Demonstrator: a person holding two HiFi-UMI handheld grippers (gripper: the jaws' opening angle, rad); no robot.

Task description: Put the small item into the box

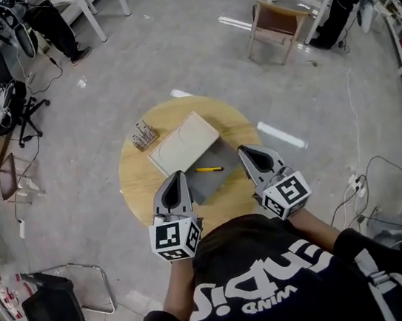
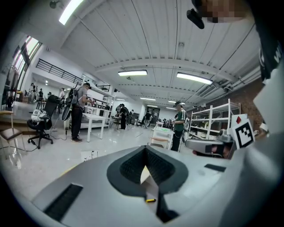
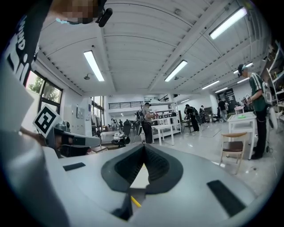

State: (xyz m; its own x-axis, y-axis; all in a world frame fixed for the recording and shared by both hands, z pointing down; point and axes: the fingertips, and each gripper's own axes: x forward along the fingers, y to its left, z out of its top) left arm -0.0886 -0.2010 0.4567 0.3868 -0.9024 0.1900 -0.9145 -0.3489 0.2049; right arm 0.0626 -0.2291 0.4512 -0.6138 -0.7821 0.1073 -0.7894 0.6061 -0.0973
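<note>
Bright, even light from ceiling strip lights, glare streaks on glossy floor, strong fisheye bending, dark corners, near gripper bodies soft

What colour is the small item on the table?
The item is yellow; head view shows it best.

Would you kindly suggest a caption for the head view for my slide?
Left gripper and right gripper, both shut, poised over round table with white box and small yellow item.

Round table light wood. Box grey, lid cream-white. Small item yellow, dark tip. Left gripper and right gripper grey, black pads, cubes with black-and-white square markers. Shirt black, white print. Floor grey.
</note>
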